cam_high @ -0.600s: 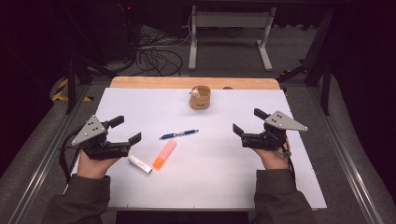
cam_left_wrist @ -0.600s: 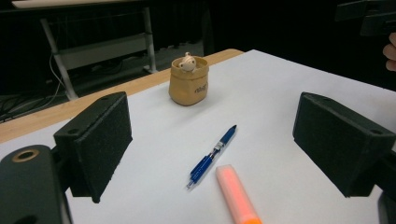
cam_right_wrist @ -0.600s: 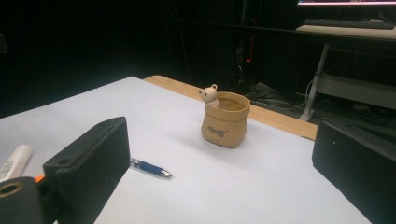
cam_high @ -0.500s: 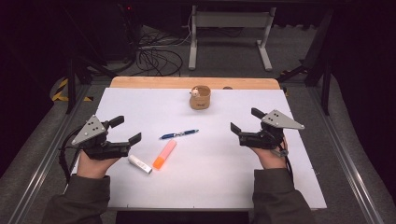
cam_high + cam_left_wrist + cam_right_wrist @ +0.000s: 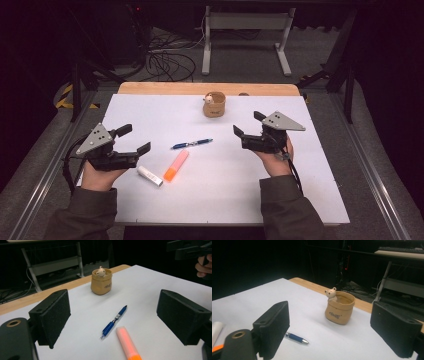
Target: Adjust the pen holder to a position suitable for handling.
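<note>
Tan pot (image 5: 214,104) with a small bear on its rim carries dark lettering we cannot read. Nearer us than that pot lie the blue pen (image 5: 191,144), orange highlighter (image 5: 176,165) and white marker (image 5: 150,176) on the bench (image 5: 320,200). We hold the left gripper (image 5: 133,139) and right gripper (image 5: 246,125) released, grasping nothing.

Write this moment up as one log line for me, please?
left gripper: open, empty | right gripper: open, empty | blue pen, orange highlighter, white marker: lying on table | bear pot: upright

A white sheet (image 5: 300,190) covers the wooden table (image 5: 165,88). Black cables (image 5: 167,62) lie on the floor behind.
</note>
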{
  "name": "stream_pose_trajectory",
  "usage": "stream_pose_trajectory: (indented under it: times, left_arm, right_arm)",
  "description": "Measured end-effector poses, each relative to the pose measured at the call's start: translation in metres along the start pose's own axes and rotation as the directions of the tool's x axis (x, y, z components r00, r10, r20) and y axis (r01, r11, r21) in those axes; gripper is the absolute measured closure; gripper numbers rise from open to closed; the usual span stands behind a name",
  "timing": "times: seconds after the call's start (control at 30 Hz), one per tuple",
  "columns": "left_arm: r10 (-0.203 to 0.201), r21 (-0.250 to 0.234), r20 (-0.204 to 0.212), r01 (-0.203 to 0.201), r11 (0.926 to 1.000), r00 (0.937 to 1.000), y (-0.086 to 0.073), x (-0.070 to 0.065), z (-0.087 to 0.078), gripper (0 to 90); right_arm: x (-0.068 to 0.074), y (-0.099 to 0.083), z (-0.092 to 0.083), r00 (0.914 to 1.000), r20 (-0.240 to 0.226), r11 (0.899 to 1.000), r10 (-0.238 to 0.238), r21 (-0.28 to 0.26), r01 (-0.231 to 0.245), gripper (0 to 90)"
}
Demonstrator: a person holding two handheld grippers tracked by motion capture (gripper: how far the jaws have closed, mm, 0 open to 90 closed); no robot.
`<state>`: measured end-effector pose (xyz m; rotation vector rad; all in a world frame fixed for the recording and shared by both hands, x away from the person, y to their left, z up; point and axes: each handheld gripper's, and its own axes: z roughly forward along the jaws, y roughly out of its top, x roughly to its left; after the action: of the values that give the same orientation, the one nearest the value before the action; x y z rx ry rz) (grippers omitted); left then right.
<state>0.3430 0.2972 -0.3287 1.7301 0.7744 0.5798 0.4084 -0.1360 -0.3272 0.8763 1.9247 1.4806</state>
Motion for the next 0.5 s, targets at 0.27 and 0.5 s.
stream_pose_trajectory:
  times: [0.27,0.5]
  left_arm:
    - [0.003,0.001,-0.003,-0.003,1.0,1.0,0.0,0.0,0.0,12.9]
    - [0.001,0.003,0.001,-0.001,1.0,1.0,0.0,0.0,0.0,12.9]
  right_arm:
    - [0.007,0.005,0.026,0.9987,0.0,0.998,-0.051,0.039,0.051,18.5]
    - [0.007,0.008,0.04,0.9985,-0.002,0.998,-0.055,0.039,0.055,19.0]
